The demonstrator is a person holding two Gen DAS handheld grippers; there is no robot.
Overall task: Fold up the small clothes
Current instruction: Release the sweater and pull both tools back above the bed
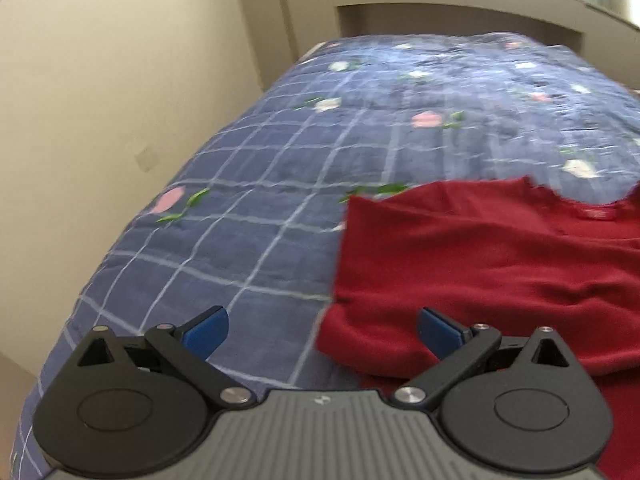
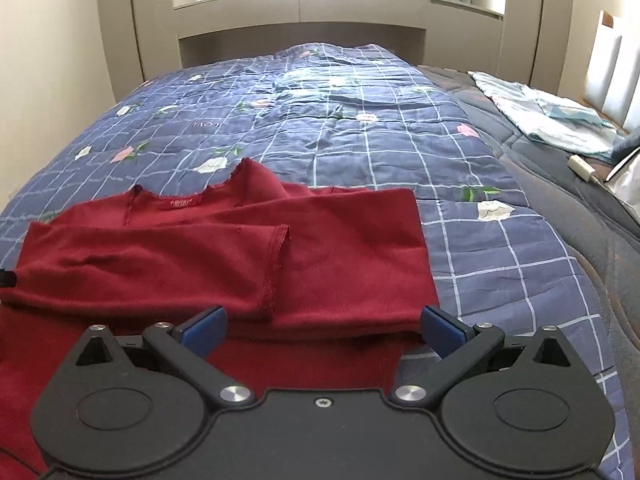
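Both grippers hang low over the bed with their blue-padded fingers spread wide and nothing between them. Over on the left, the left gripper (image 1: 323, 330) sits above the left edge of the red garment (image 1: 480, 264), one pad (image 1: 438, 334) over the cloth and the other over the quilt (image 1: 280, 152). Across from it, the right gripper (image 2: 323, 330) straddles the garment's near right corner, its right pad (image 2: 440, 332) just at the cloth's edge.

That red top (image 2: 224, 256) lies partly folded on the blue checked, flowered quilt (image 2: 360, 136), a sleeve laid across its body and the neckline with a small label pointing toward the headboard (image 2: 300, 20). Farther right, pale folded bedding (image 2: 548, 116) rests on a dark mattress (image 2: 560, 176), with a small white charger (image 2: 581, 167) close beside it.
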